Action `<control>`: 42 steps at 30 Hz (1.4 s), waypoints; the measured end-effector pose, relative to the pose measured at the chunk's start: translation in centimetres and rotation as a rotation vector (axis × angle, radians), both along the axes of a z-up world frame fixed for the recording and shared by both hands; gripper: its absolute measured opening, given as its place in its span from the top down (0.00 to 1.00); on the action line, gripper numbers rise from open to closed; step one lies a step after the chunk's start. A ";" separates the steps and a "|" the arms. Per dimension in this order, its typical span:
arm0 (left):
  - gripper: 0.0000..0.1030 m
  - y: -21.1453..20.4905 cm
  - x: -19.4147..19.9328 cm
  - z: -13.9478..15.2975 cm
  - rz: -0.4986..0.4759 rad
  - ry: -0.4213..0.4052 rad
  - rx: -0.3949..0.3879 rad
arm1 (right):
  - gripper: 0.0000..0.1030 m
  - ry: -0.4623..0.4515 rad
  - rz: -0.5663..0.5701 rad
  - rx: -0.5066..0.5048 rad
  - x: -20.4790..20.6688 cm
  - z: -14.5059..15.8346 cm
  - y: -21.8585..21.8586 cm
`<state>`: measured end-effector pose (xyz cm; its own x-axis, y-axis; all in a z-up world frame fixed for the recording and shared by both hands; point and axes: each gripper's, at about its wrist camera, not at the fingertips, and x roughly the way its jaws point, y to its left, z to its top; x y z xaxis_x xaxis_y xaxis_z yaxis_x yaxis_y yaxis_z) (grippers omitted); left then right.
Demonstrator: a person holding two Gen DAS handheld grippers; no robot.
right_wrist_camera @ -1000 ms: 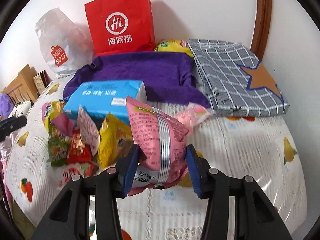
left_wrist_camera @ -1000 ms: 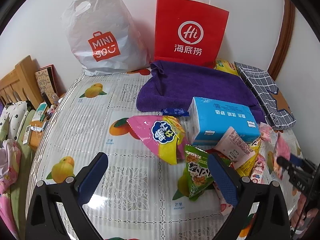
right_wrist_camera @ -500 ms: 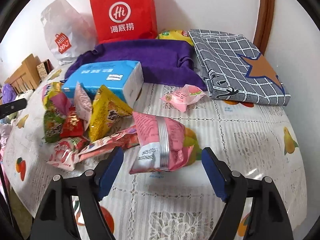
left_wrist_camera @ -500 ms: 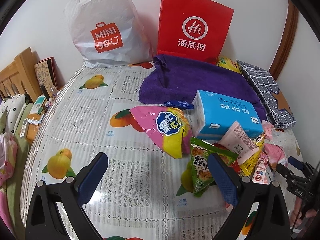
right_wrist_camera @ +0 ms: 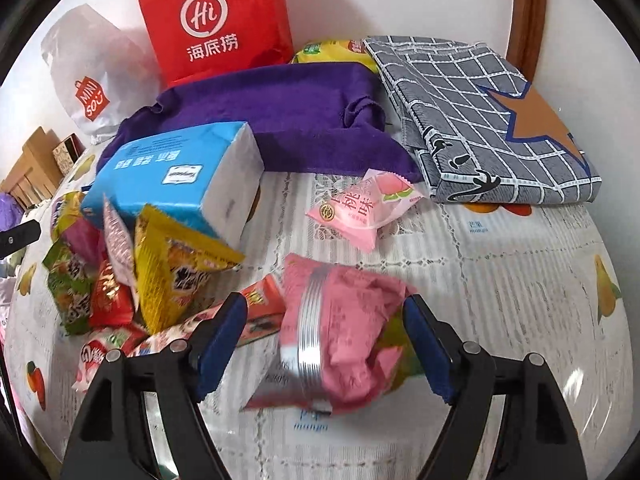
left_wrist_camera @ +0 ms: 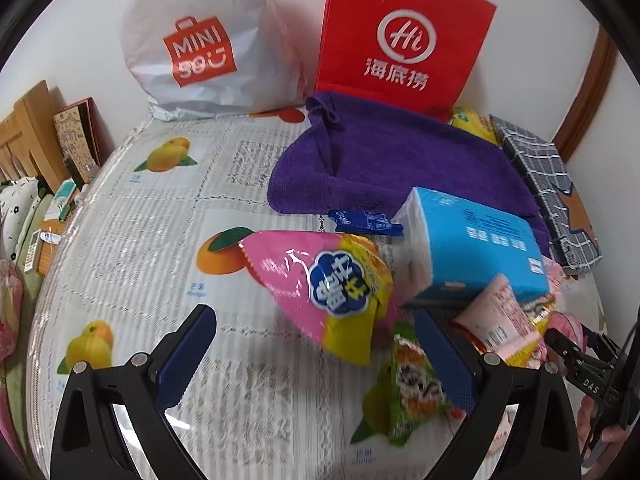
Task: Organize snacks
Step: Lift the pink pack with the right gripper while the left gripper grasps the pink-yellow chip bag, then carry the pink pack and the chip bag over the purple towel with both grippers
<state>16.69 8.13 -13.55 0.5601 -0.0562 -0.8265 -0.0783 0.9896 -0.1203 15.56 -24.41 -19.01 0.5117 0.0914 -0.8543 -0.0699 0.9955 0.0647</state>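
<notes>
A pile of snack packs lies on the fruit-print tablecloth (left_wrist_camera: 140, 248). My left gripper (left_wrist_camera: 316, 360) is open; a pink-and-yellow bag (left_wrist_camera: 332, 280) lies just ahead between its fingers, and a green bag (left_wrist_camera: 412, 376) sits by the right finger. My right gripper (right_wrist_camera: 324, 340) is open, straddling a crumpled pink bag (right_wrist_camera: 352, 344) that rests on the table with its pads not pressing it. Left of it are a yellow bag (right_wrist_camera: 176, 276), red packs (right_wrist_camera: 108, 300) and a green bag (right_wrist_camera: 68, 292). A pink peach pack (right_wrist_camera: 360, 208) lies farther back.
A blue tissue pack (right_wrist_camera: 172, 172) sits against the pile, a purple towel (right_wrist_camera: 280, 108) behind it. A red paper bag (right_wrist_camera: 216, 20) and a white plastic bag (left_wrist_camera: 208, 40) stand at the wall. A folded grey checked cloth (right_wrist_camera: 480, 120) lies at the right. A wooden bed frame (left_wrist_camera: 24, 128) is at the left.
The right gripper has opened and let go of the pink bag, which now lies on the table. Both grippers have dropped lower and closer to the snacks.
</notes>
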 end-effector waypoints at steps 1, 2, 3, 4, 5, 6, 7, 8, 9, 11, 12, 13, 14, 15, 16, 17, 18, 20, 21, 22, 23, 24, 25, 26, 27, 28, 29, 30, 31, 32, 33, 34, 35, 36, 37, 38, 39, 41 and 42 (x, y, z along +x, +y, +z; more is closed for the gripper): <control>0.03 -0.1 0.4 -0.3 0.001 0.009 -0.005 | 0.25 0.003 -0.001 0.002 0.1 -0.1 -0.1; 0.03 -0.1 0.8 -0.6 0.001 0.016 -0.015 | 0.30 0.007 -0.005 0.002 0.3 -0.2 -0.3; 0.03 -0.1 1.2 -0.9 0.002 0.022 -0.020 | 0.33 0.015 -0.012 0.006 0.4 -0.4 -0.4; 0.03 -0.2 1.5 -1.1 0.004 0.030 -0.021 | 0.39 0.031 -0.020 0.020 0.6 -0.7 -0.6; 0.07 -0.2 1.9 -1.5 0.003 0.042 -0.028 | 0.44 0.046 -0.022 0.034 0.7 -0.9 -0.9; 0.10 -0.3 2.3 -1.8 -0.002 0.053 -0.042 | 0.46 0.055 -0.022 0.048 0.8 -1.0 -1.1; 0.14 -0.3 2.6 -2.1 -0.003 0.063 -0.051 | 0.47 0.046 -0.020 0.048 0.7 -1.0 -1.1; 0.16 -0.3 2.8 -2.5 -0.005 0.074 -0.062 | 0.48 0.037 -0.016 0.038 0.6 -1.0 -1.1; 0.17 -0.3 3.0 -2.7 -0.008 0.077 -0.073 | 0.48 0.035 -0.012 0.024 0.6 -1.1 -1.1; 0.30 -0.3 3.2 -2.9 -0.019 0.076 -0.103 | 0.49 0.019 -0.014 0.009 0.3 -1.1 -1.0; 0.35 -0.4 3.2 -2.9 -0.028 0.074 -0.126 | 0.49 0.013 -0.014 0.004 0.2 -1.1 -0.9; 0.42 -0.4 3.2 -2.8 -0.035 0.074 -0.140 | 0.51 0.007 -0.015 -0.003 0.0 -1.2 -0.9; 0.44 -0.6 3.1 -2.7 -0.038 0.071 -0.136 | 0.51 0.002 -0.015 -0.010 -0.2 -1.1 -0.9; 0.46 -0.6 3.0 -2.6 -0.040 0.069 -0.131 | 0.51 0.000 -0.015 -0.013 -0.3 -1.1 -0.9; 0.49 -0.7 2.9 -2.4 -0.043 0.064 -0.123 | 0.51 0.000 -0.014 -0.011 -0.4 -1.0 -0.9; 0.50 -0.6 2.7 -2.3 -0.044 0.060 -0.122 | 0.52 0.001 -0.014 -0.012 -0.5 -0.9 -0.9; 0.50 -0.4 2.5 -2.2 -0.044 0.060 -0.128 | 0.52 0.000 -0.017 -0.015 -0.6 -0.7 -0.9; 0.50 0.0 1.9 -1.8 -0.038 0.060 -0.142 | 0.52 -0.010 -0.028 -0.022 -1.0 -0.1 -1.0; 0.50 0.3 1.6 -1.5 -0.034 0.056 -0.141 | 0.52 -0.014 -0.031 -0.019 -1.1 0.2 -1.1; 0.50 0.4 1.3 -1.2 -0.030 0.049 -0.137 | 0.52 -0.020 -0.037 -0.013 -1.3 0.7 -1.2; 0.50 0.6 1.0 -0.9 -0.027 0.041 -0.134 | 0.52 -0.025 -0.042 -0.009 -1.5 1.0 -1.3; 0.50 0.8 0.5 -0.3 -0.022 0.029 -0.132 | 0.52 -0.031 -0.048 -0.004 -1.7 1.4 -1.4; 0.50 1.1 0.2 0.1 -0.019 0.019 -0.130 | 0.52 -0.034 -0.053 0.000 -1.9 1.8 -1.4; 0.50 1.3 -0.3 0.5 -0.014 0.011 -0.127 | 0.52 -0.032 -0.054 0.003 -2.1 2.1 -1.4; 0.50 1.6 -0.8 1.0 -0.007 0.001 -0.120 | 0.52 -0.034 -0.056 0.009 -2.3 2.5 -1.4; 0.50 1.8 -1.2 1.4 -0.003 -0.008 -0.119 | 0.52 -0.039 -0.059 0.013 -2.5 2.8 -1.4; 0.50 2.0 -1.6 1.8 -0.001 -0.016 -0.118 | 0.52 -0.050 -0.061 0.013 -2.8 3.3 -1.3; 0.50 2.2 -2.1 2.3 0.002 -0.027 -0.116 | 0.52 -0.058 -0.062 0.012 -3.0 3.6 -1.2; 0.50 2.2 -2.5 2.6 0.003 -0.033 -0.113 | 0.52 -0.067 -0.063 0.011 -3.3 4.0 -1.1; 0.50 2.1 -2.9 2.9 0.002 -0.040 -0.112 | 0.52 -0.078 -0.062 0.015 -3.5 4.5 -0.9; 0.50 2.1 -3.5 3.4 -0.001 -0.049 -0.111 | 0.52 -0.084 -0.061 0.016 -3.8 4.9 -0.8; 0.50 2.1 -3.9 3.7 -0.002 -0.055 -0.110 | 0.52 -0.094 -0.060 0.017 -4.1 5.4 -0.6; 0.50 1.9 -4.4 4.1 -0.005 -0.064 -0.107 | 0.52 -0.103 -0.058 0.016 -4.3 5.8 -0.4; 0.50 1.8 -4.7 4.5 -0.008 -0.071 -0.106 | 0.52 -0.110 -0.057 0.014 -4.6 6.2 -0.1; 0.50 1.6 -5.0 4.8 -0.012 -0.077 -0.107 | 0.52 -0.116 -0.055 0.010 -4.8 6.6 0.1; 0.50 1.4 -5.4 5.1 -0.016 -0.084 -0.108 | 0.52 -0.120 -0.055 0.009 -5.0 7.0 0.3; 0.50 1.1 -5.9 5.6 -0.025 -0.093 -0.109 | 0.52 -0.125 -0.053 0.010 -5.2 7.4 0.6; 0.50 0.7 -6.5 6.4 -0.041 -0.107 -0.112 | 0.52 -0.137 -0.040 0.018 -5.9 8.3 1.2; 0.50 0.4 -6.7 6.7 -0.045 -0.110 -0.114 | 0.52 -0.142 -0.036 0.019 -6.1 8.6 1.4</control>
<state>9.96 8.54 -6.85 0.6421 -0.1729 -0.7469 -0.0146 0.9713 -0.2374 9.46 -22.98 -10.37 0.6302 0.0868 -0.7716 -0.0444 0.9961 0.0758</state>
